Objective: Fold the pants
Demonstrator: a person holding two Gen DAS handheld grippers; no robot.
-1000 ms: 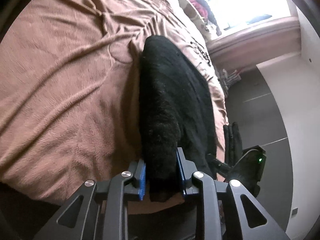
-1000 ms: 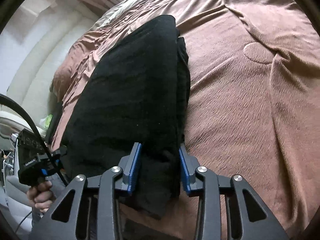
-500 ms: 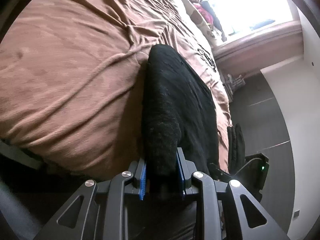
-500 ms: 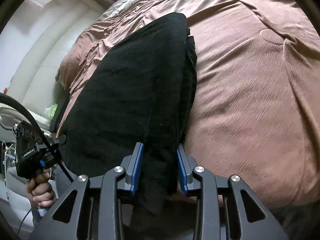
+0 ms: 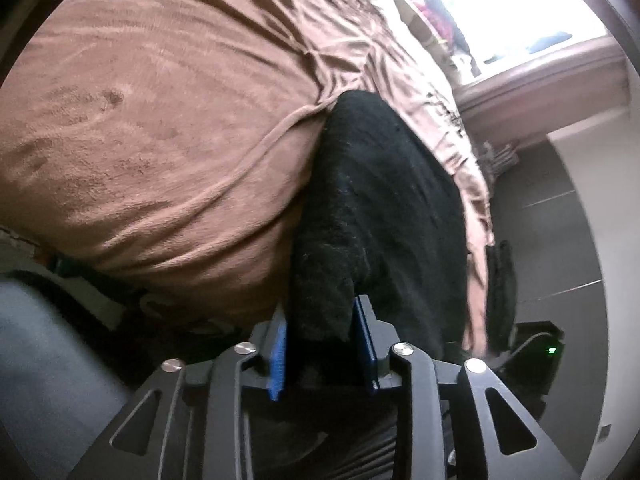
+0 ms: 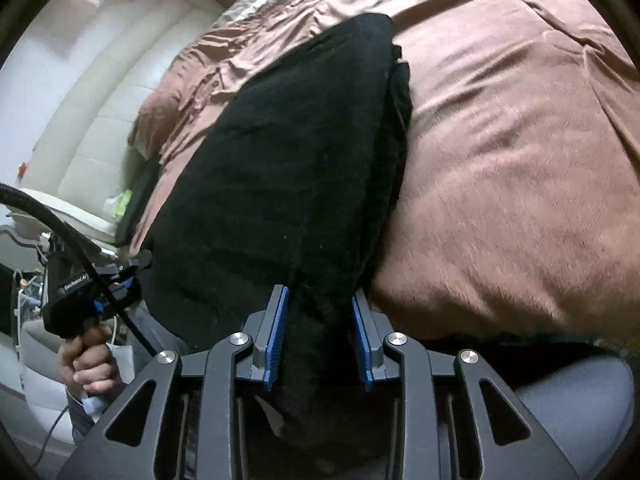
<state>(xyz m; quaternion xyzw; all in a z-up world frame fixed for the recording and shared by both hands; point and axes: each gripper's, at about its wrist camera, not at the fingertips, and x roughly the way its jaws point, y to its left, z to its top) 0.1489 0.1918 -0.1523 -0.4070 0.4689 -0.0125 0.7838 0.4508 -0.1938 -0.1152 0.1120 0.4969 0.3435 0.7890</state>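
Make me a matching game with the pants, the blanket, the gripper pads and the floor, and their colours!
Things:
1. pants
2. blanket
3. gripper pads
4. floor

Colours:
A. blue
B. dark grey
C. black
D. brown

Pairs: 1-C, 2-D, 3-A, 4-B

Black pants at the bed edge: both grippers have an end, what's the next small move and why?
Probably let go and back both grippers off. The black pants already lie as a folded stack on the brown blanket, near end hanging over its edge. The left gripper is opening, with fabric between its blue pads; the right gripper grips the other corner.
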